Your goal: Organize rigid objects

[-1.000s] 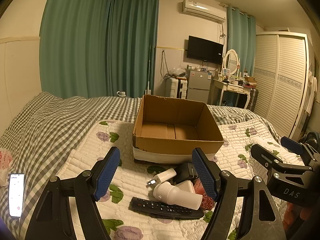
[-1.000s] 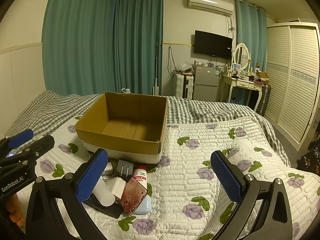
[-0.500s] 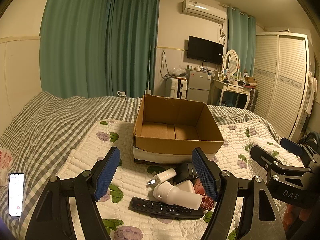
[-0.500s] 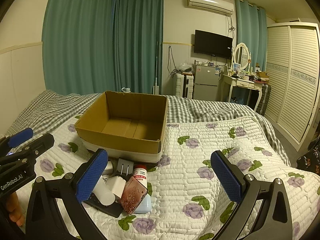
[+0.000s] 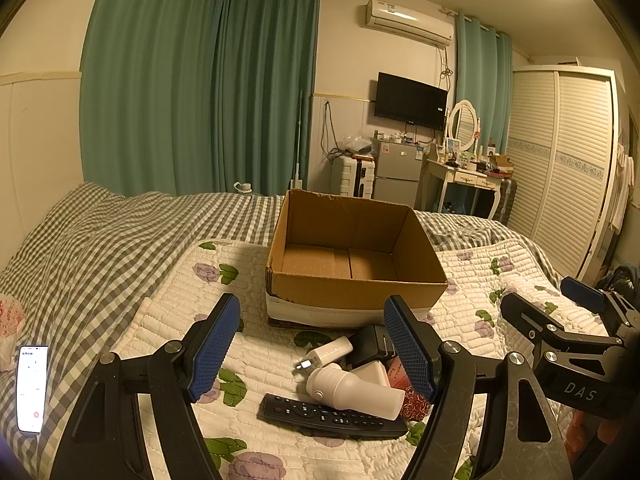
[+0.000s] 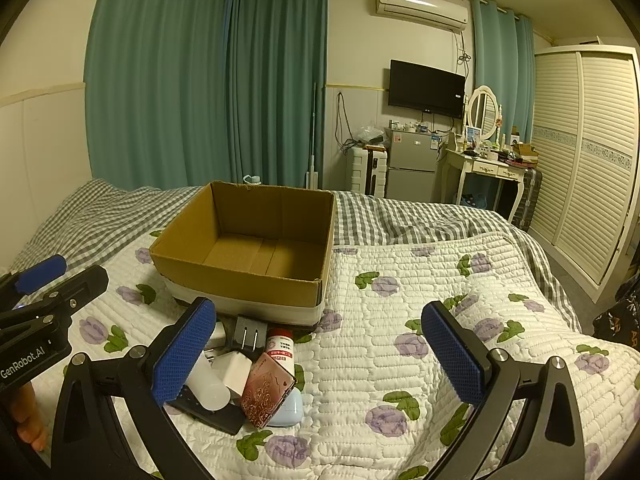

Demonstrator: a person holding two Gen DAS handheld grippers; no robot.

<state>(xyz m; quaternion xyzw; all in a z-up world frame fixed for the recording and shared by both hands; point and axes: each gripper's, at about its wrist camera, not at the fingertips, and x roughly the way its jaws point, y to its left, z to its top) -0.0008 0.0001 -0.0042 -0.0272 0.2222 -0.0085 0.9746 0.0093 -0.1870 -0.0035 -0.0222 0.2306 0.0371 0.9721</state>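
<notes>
An open, empty cardboard box sits on the floral quilt. In front of it lies a pile: a black remote, a white bottle, a white charger, a black adapter, a red-capped bottle and a patterned phone case. My left gripper is open and empty, hovering just before the pile. My right gripper is open and empty, the pile near its left finger. Each gripper shows in the other's view, the right one and the left one.
A lit phone lies on the checked blanket at the left. Green curtains, a fridge, a dressing table and a wardrobe stand beyond the bed. The quilt spreads to the right.
</notes>
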